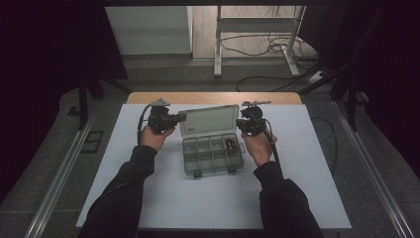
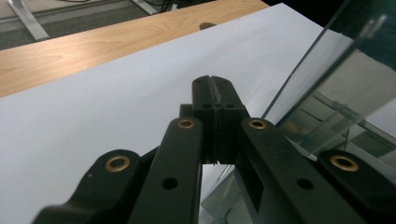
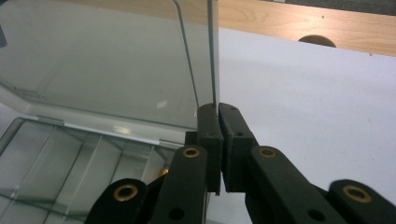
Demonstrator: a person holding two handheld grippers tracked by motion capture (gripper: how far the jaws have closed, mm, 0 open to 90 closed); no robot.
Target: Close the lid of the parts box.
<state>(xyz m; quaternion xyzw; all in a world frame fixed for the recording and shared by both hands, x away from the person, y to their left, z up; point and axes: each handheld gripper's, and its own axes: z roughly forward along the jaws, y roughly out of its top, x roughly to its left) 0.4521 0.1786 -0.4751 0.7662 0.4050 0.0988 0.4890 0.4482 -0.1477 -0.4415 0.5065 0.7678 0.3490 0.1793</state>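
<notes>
I see a clear plastic compartment box (image 1: 213, 154) lying open in the middle of a white sheet (image 1: 163, 198) that covers a wooden table (image 1: 208, 97). Its transparent lid (image 1: 208, 120) stands raised at the far side of the box. My left gripper (image 1: 174, 119) sits just beside the lid's left edge; in the left gripper view its black jaws are pressed together with nothing between them, the lid close at their right. My right gripper (image 1: 243, 122) is at the lid's right edge; in the right gripper view the jaws are pinched on that thin clear edge. Small dark parts (image 1: 230, 144) lie in the box's far right compartment.
</notes>
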